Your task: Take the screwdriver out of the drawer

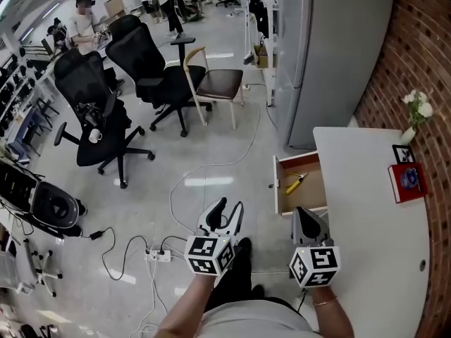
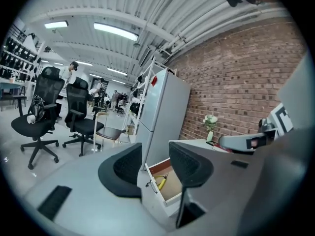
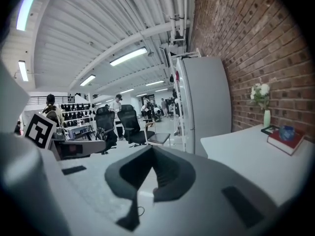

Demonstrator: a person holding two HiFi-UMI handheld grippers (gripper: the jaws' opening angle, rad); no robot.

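The person is holding the left gripper [image 1: 229,207] [image 2: 155,165] with its jaws spread wide and nothing between them. The right gripper [image 1: 309,217] [image 3: 154,182] beside it is keeping its jaws clenched together, tip to tip, on nothing.

Just ahead of the right jaws, and ahead and to the right of the left jaws, the drawer [image 1: 276,186] [image 2: 153,168] is hanging pulled out from the side of the white desk [image 1: 366,217]. In the left gripper view it is showing through the gap between the spread jaws, well beyond them. The yellow-handled screwdriver [image 1: 296,182] [image 2: 161,181] is lying slantwise on the drawer's wooden bottom, apart from both grippers; it is the only thing showing inside.

Farther out to the right of the right jaws, a red book [image 1: 407,182] [image 3: 285,140] is lying near the desk's far edge, and beyond it a small vase of white flowers [image 1: 417,113] [image 3: 263,102] is standing against the brick wall [image 1: 423,41].

Ahead of the left jaws, a white cable [image 1: 211,166] is trailing over the pale floor [image 1: 232,143], and a power strip [image 1: 159,256] is lying to their left. Past the drawer a tall grey cabinet [image 1: 331,55] is standing. Farther off, a wooden chair [image 1: 215,83] and black office chairs [image 1: 95,115] are standing about, and people are working at the far end of the room.
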